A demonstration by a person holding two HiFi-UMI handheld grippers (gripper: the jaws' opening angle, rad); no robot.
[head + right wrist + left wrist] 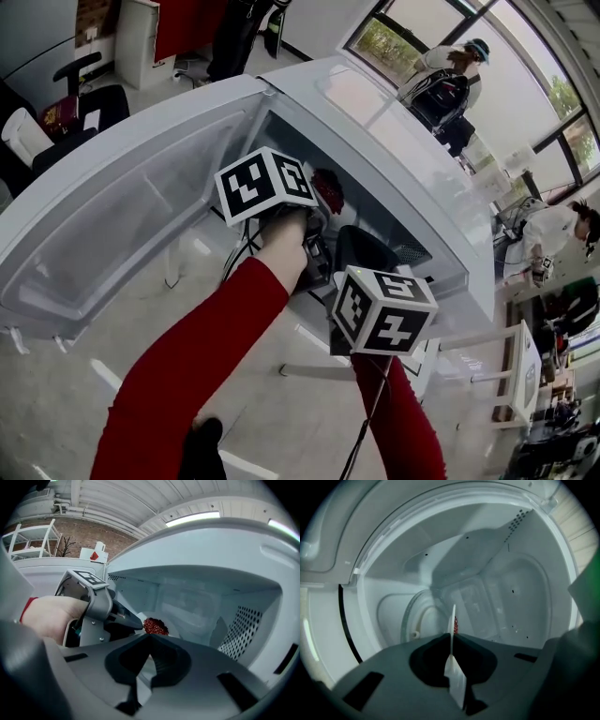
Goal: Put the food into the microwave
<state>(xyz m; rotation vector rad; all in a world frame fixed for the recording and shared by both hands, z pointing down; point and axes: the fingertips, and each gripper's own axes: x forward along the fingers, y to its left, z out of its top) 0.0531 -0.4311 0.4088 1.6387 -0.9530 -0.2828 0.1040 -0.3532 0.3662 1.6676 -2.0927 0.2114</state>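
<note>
Risks first. The left gripper [452, 639] had its jaws pinched almost fully together on one thin rim of the white plate [453, 620], so the red food [154, 626] sat out beyond the grip on an unsupported span. A roll of that wrist could likely have tilted the plate and let the loose heap slide off. The same might have followed if the far rim knocked the back wall of the microwave [394, 141], or the rim might have slipped out of the pinch. The plate appeared to hang apart from the turntable [412, 620], so I judged that letting go at this point would have dropped it, not set it down. The right gripper [149, 637] was crowded into the same opening, jaws met at the tips with nothing seen between them. A bump from it against the plate's near rim or the left gripper would have been a second cause of a spill. The open door [112, 206] stood wide to the left and posed no obstacle. On position: the plate lay inside the cavity, and the food was just past the left gripper's tips. It was also directly ahead of and just beyond the right gripper's tips. Whether the right tips touched the plate could not be told.
</note>
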